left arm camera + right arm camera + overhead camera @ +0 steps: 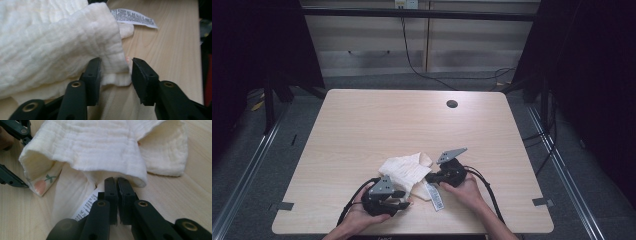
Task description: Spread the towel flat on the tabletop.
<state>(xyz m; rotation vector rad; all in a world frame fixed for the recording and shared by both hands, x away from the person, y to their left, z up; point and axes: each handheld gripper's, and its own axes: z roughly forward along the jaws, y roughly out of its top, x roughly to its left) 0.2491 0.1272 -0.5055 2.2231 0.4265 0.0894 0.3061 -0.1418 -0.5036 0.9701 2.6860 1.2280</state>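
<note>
A cream muslin cloth [404,170] lies crumpled near the table's front edge, and its white care label [436,196] trails out toward the person. My left gripper [406,200] sits at the cloth's near left corner. In the left gripper view its jaws [116,72] stand apart around a folded corner of the cloth [50,45], and the fabric is not squeezed. My right gripper [428,176] is at the cloth's right edge. Its jaws [117,181] are together on a thin lower layer of cloth [100,145] beside the label [86,206]. The left gripper [27,162] straddles a peach-printed corner [40,186].
The light wooden table [387,120] has a round cable hole [452,104] at the back right. Grey tape marks sit near the front left [285,205] and front right [542,201] edges. Dark curtains and metal rails flank the table.
</note>
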